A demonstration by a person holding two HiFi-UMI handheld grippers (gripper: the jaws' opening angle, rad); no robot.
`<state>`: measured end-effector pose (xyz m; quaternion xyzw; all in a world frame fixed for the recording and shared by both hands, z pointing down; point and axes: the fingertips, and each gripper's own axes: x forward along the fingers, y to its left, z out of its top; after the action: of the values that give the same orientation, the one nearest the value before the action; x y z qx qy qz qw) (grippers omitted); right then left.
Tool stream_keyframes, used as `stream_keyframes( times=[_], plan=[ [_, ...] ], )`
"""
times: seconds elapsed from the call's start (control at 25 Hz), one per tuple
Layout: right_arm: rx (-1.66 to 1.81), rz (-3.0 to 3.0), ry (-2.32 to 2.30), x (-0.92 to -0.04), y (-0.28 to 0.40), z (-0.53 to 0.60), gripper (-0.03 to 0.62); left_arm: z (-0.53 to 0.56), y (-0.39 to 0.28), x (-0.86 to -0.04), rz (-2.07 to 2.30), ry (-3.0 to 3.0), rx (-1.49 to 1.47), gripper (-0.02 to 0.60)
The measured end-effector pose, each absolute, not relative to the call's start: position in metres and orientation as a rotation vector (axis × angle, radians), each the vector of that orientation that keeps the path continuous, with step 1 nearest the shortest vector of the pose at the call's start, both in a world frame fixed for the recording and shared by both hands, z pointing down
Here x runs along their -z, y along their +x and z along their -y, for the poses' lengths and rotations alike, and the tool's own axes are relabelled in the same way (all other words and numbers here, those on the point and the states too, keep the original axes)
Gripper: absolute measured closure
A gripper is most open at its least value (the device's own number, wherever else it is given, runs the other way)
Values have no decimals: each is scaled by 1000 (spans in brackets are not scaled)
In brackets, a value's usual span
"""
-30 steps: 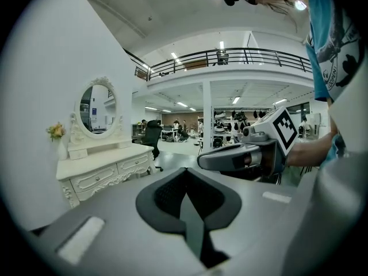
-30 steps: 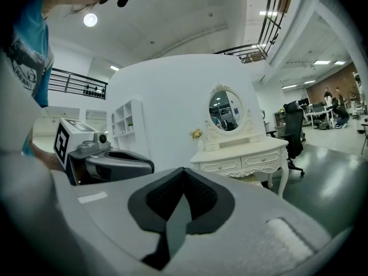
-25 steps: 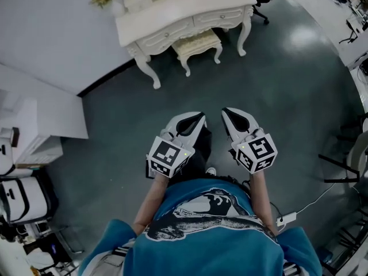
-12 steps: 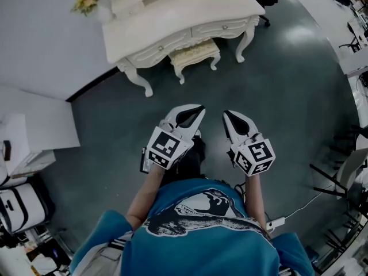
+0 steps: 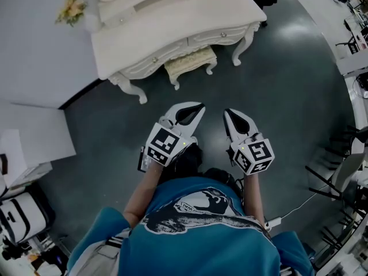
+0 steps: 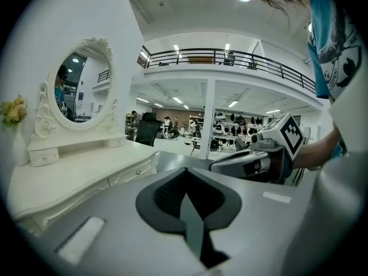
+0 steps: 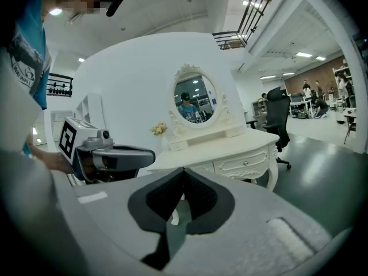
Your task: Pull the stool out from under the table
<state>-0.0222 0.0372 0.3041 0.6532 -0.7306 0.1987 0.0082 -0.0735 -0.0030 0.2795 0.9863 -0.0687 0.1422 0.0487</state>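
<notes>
item 1, left gripper (image 5: 196, 109): jaws pressed together, nothing between them; held in the person's left hand above the grey floor (image 5: 287, 96), tips pointing toward the table; in its own view the closed tips (image 6: 185, 172) meet in a single line
item 2, right gripper (image 5: 229, 115): jaws together, empty; held just beside the left gripper, roughly parallel to it, not touching it; closed tips (image 7: 184, 172) also aimed at the table
item 3, stool (image 5: 190, 62): cream, padded seat, curved legs; stands on the floor at the table's front edge, between the front legs, seat partly tucked beneath the drawers; well apart from both grippers, untouched
item 4, table (image 5: 172, 27): cream dressing table with carved drawers, back edge against the white wall
item 5, oval mirror (image 7: 195, 99): upright at the back edge of the table top
item 6, flowers (image 5: 71, 7): pale bunch at the left end of the table top, beside the mirror
item 7, black office chair (image 7: 279, 111): on the floor past the table's right end
</notes>
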Motion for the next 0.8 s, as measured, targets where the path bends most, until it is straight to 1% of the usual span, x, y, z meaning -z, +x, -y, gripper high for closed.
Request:
stream_keyframes(
  times=[0.44, 0.64, 0.8],
  plan=[
    [-611, 2322, 1975, -300, -8, 13, 592, 43, -66, -277, 278, 3001, -410, 569],
    [-616, 2382, 1891, -306, 1, 32, 591, 57, -64, -282, 403, 2969, -417, 569],
    [-599, 2430, 1858, -310, 22, 51, 591, 74, -55, -294, 500, 2930, -436, 569]
  ],
)
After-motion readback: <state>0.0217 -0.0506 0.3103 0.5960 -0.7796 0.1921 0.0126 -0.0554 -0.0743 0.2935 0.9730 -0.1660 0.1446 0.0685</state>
